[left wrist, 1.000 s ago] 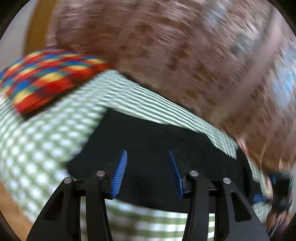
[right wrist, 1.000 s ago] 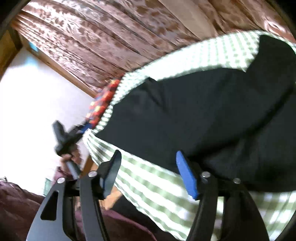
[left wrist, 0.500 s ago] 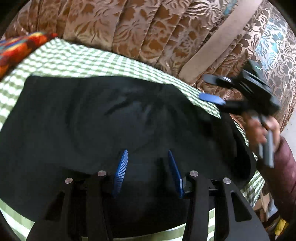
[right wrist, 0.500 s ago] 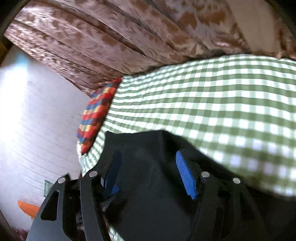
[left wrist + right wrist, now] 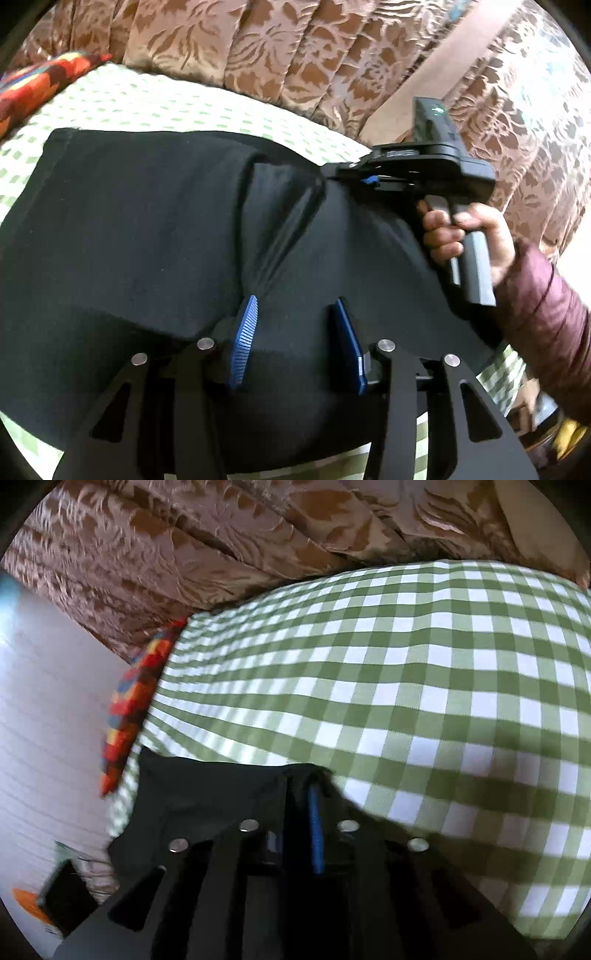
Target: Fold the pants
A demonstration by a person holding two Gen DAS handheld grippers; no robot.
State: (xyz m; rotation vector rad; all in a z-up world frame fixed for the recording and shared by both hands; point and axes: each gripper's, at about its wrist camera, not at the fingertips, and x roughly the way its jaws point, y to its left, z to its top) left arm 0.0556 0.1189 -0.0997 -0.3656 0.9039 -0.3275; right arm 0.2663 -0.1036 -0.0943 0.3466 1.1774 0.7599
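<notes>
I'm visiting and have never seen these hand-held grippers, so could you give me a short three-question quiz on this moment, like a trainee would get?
1. True or false: the left gripper has its fingers spread apart over the black pants.
2. Multiple choice: the right gripper is A) open above the checked cloth, B) shut on an edge of the pants, C) holding the colourful cushion.
3. Fill in: the pants lie on a green and white ______ cloth.

Key:
1. True; the blue pads stand apart with fabric between them, not pinched.
2. B.
3. Checked.
</notes>
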